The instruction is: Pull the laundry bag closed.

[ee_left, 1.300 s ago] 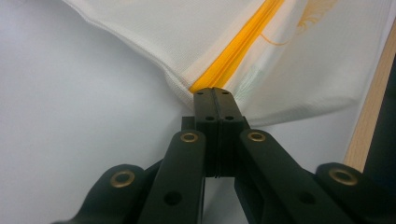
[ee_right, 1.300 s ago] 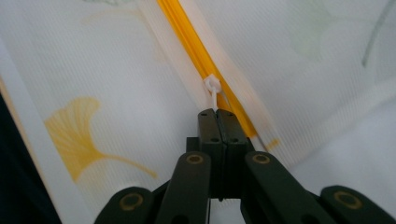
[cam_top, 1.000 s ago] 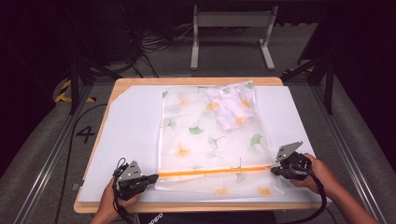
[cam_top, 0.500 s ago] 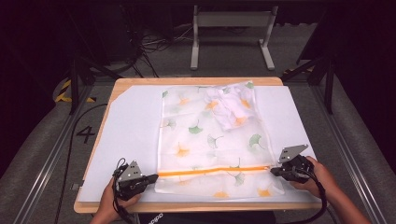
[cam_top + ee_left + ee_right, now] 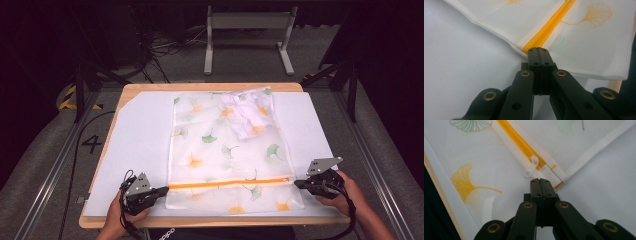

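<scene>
Left gripper view: closed fingers (image 5: pixel 534 56) pinch mesh bag's (image 5: pixel 584 37) zipper end

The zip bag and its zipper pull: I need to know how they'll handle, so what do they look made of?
The zip bag looks like thin white mesh fabric, matte and translucent: a fine weave grid shows in the gripper views. The zipper pull looks like glossy white moulded plastic; the orange zipper is probably plastic too.

A black number "4" (image 5: pixel 91 144) is marked on the grey floor left of the table.
</scene>
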Motion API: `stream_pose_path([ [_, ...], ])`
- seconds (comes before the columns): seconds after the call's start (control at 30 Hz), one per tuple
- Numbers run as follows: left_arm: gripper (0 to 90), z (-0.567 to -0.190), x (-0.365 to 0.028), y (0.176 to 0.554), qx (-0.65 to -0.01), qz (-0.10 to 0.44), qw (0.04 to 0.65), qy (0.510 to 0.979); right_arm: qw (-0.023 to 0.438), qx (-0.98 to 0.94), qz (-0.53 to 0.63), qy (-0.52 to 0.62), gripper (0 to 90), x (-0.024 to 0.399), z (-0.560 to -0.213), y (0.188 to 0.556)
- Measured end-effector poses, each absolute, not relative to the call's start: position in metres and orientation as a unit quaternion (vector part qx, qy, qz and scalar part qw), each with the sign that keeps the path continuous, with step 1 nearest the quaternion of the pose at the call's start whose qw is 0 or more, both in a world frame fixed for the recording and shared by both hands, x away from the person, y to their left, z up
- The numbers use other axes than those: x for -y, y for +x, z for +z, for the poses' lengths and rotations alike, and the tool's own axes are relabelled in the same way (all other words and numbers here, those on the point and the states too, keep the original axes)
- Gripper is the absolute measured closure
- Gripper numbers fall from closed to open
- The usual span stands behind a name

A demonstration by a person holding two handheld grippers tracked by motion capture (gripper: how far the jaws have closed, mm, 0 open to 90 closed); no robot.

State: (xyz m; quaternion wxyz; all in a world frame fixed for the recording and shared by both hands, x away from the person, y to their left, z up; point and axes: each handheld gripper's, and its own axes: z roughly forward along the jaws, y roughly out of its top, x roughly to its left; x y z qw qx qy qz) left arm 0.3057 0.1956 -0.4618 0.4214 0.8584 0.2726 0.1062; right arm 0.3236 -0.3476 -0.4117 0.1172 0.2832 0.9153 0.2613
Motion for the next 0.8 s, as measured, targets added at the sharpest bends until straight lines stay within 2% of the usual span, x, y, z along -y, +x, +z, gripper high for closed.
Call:
stream_pose_path([
  [0.43, 90.0, -0.447, -0.217, 0.303, -0.281, 0.139, 0.469, 0.826, 0.165, -0.884, 0.327, 0.291, 84.7, 0.341, -0.394, 0.319],
  [0.67, 90.0, -0.442, -0.222, 0.306, -0.284, 0.157, 0.471, 0.820, 0.183, -0.873, 0.361, 0.273, 81.8, 0.331, -0.391, 0.319],
  [0.77, 82.6, -0.442, -0.223, 0.307, -0.288, 0.159, 0.470, 0.819, 0.194, -0.869, 0.367, 0.271, 79.5, 0.328, -0.391, 0.319],
  [0.8, 82.6, -0.442, -0.223, 0.307, -0.289, 0.165, 0.469, 0.818, 0.200, -0.865, 0.371, 0.272, 77.3, 0.327, -0.392, 0.319],
])
